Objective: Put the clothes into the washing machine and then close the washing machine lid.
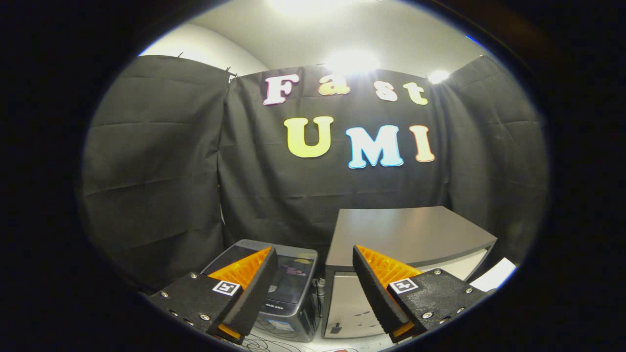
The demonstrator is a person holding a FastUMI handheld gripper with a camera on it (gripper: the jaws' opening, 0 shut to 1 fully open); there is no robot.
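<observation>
Washer (288,288) sits just beyond the left finger, lid down, beside a grey cabinet (406,234). Gripper (313,288) spread, holding nothing. Clothes should be soft, light; pinch a fold.

Gripper (315,274) raised, level, jaws spread wide apart, nothing between them.

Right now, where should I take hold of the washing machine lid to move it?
Probably the lid's front edge, coming from above and in front: it lies flat, dark and see-through, on the small washing machine beside the grey cabinet. No handle is discernible. The gripper hangs open, short of it.
</observation>
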